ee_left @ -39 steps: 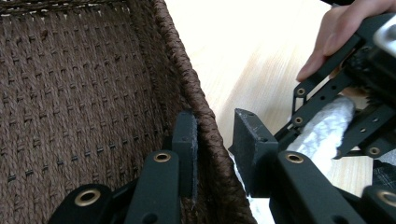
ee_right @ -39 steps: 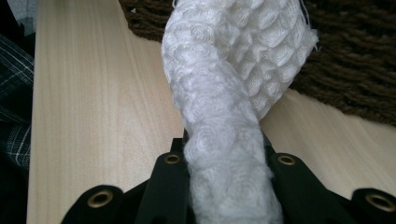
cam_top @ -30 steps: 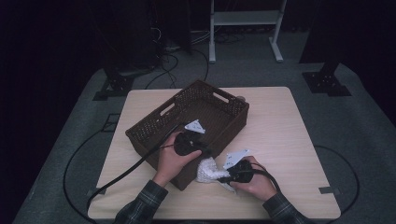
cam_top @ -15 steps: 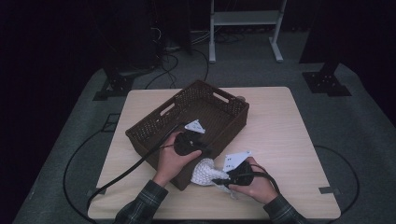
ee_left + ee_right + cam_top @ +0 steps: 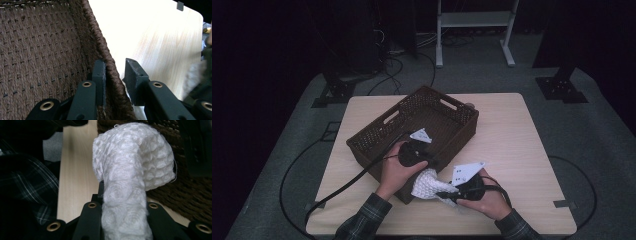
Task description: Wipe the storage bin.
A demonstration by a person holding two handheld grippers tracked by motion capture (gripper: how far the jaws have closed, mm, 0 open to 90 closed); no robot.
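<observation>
Left gripper [image 5: 424,161] sat on the near wall of the brown woven basket [image 5: 377,141], jaws straddling the rim: in the left gripper view one jaw was inside against the wall of the basket [image 5: 45,50], the other outside over the table [image 5: 155,37]. The inner jaw lay against the weave; the outer one showed a slight gap, so whether it really pinched the rim was hard to call, and the jaws were only partly apart. Right gripper [image 5: 451,196] was at the near edge of the wooden table [image 5: 512,130], just beside the basket's near corner, jaws clamped on a white knitted cloth [image 5: 428,183]. In the right gripper view the cloth [image 5: 130,182] rose up between both jaws and bulged into a rounded bundle above them, pads squeezing the lower bunched part. Cloth was off the tabletop, hanging between the two hands, touching or nearly touching the basket's outer wall; couldn't tell which. Person's plaid sleeve [image 5: 27,187] showed at the left of that view. Grey carpet, cables and a white rack stood behind the table.
</observation>
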